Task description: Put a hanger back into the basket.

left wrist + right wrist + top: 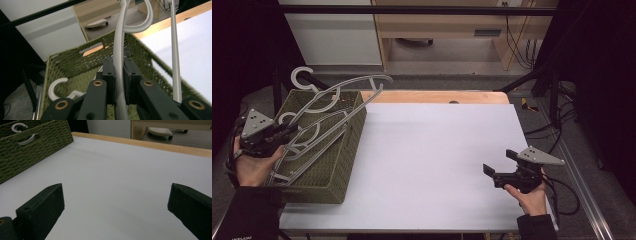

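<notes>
1. Grey plastic hanger (343, 95), one item, pinched in my left gripper (118, 72). It is lifted at a slant over the green woven basket (343, 165), its hook end rising past the basket's far rim and its lower end down inside.
2. Grip: my left jaws are pressed together on one curved bar of the hanger (119, 50), which runs straight up between the pads. A second thin bar of it passes just to the side of the jaws, untouched.
3. Remaining stock: more hangers (58, 88) lie in the basket, a pale hook showing on its floor in the left gripper view. The held one seems to overlap them, so I cannot tell whether it is quite free.
4. Step in hand, by my judgement: drawing one hanger out of the basket. Next move calls for lifting until the lower end clears the rim, then carrying it across to the white table (437, 150).
5. Right gripper (493, 173): jaws spread wide, holding nothing, hovering low over the table's near right part, well apart from the basket.
</notes>
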